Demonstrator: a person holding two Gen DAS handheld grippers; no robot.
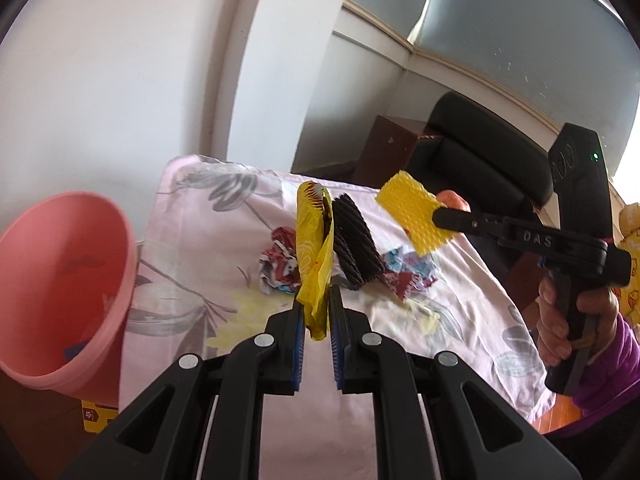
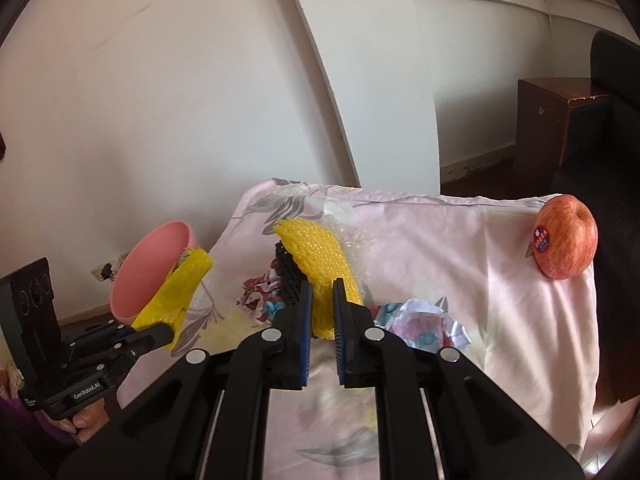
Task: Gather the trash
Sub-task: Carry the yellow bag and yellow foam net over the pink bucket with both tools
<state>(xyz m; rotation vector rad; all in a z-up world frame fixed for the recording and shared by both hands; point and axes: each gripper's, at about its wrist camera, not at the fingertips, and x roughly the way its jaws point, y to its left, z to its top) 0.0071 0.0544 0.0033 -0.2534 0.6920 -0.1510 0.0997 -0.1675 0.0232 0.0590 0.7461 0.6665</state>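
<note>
**A:** What does each claw have?

**B:** The left claw (image 1: 318, 308) is pinched almost closed on a yellow wrapper (image 1: 314, 248) that stands up from its tips. The right claw (image 2: 323, 308) is clamped just as tight on a yellow foam net (image 2: 320, 264), its long axis running up and away from the jaws. Both pieces are clear of the bench (image 2: 460, 240).

**A:** And the bin?

**B:** The pink bin (image 1: 60, 280) sits off the bench edge, to the left of the left claw, its mouth tilted toward it. That claw is the nearer one; the right claw would have to cross over to the left, as I judge it.

**A:** Anything in the bin?

**B:** A dark scrap low inside, too small to name.

**A:** What's left?

**B:** Ahead of both claws, a black foam net (image 1: 354, 248) and crumpled paper (image 1: 278, 264); another wad (image 2: 424, 320) just right of the right claw. The apple (image 2: 566, 236) far right probably isn't trash.
</note>
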